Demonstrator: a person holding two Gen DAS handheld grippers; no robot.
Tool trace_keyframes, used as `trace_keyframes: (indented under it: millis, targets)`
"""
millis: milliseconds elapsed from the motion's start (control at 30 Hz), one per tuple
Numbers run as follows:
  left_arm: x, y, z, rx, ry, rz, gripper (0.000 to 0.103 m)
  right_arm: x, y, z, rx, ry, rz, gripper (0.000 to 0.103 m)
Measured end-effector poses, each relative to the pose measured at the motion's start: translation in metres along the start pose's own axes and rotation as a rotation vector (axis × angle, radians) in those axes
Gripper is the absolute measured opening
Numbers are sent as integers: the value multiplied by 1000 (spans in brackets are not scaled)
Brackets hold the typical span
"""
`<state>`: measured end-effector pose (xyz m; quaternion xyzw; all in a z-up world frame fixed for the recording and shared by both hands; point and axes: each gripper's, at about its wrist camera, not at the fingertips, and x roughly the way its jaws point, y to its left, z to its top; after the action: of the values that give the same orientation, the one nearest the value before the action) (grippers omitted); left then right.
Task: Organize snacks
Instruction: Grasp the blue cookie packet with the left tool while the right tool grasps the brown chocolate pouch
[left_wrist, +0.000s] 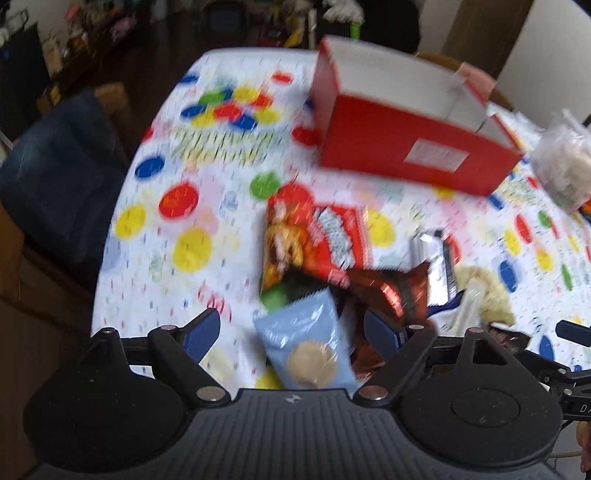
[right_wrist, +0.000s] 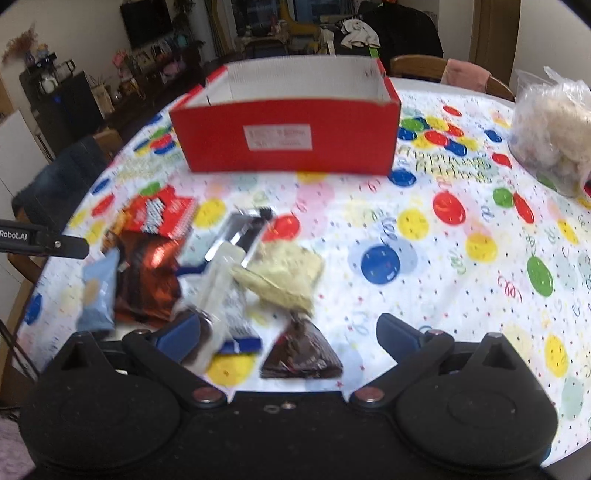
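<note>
Left gripper (left_wrist: 291, 334) spread wide, nothing pinched, pale blue cookie packet (left_wrist: 306, 343) sitting right between the blue pads but not squeezed by either. Right gripper (right_wrist: 288, 332) also gaping open, dark brown triangular wrapper (right_wrist: 301, 354) lying loose in the gap, closer to the middle than to either pad. Left pad (right_wrist: 181, 336) of that right gripper overlapping a clear wrapper with a blue-and-white end (right_wrist: 229, 314); touching or just in front, hard to say with the blur.

Just past the left gripper's tips: shiny red-brown foil pack (left_wrist: 384, 291), then the red snack bag with white lettering (left_wrist: 317, 240) a bit further ahead. Off to the right of those, a silver-and-black wrapper (left_wrist: 436, 258) and a lumpy cream-coloured packet (left_wrist: 487, 291). Same heap from the right wrist view sits ahead and to the left of the right gripper, all bunched together and overlapping.

Well beyond the pile, red cardboard box (right_wrist: 288, 136) standing open-topped with a white label on the near face, white inside, no snacks visible in it from here. Far right of both grippers, a clear plastic bag of pale stuff (right_wrist: 554, 125). All of it on a round table with a balloon-print cloth (right_wrist: 443, 266). Dark chair (left_wrist: 59, 173) tucked at the table's left edge.
</note>
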<state>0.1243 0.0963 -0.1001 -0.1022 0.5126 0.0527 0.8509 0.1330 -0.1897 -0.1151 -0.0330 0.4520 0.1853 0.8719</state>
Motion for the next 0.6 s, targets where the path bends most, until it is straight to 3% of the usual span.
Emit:
trace_keyframes:
  millis: [233, 600]
  targets:
    - [19, -8, -14, 30, 64, 19, 85, 22, -4, -14, -9, 60, -20, 92]
    - [31, -10, -16, -3, 104, -24, 84, 36, 2, -16, -82, 67, -31, 66]
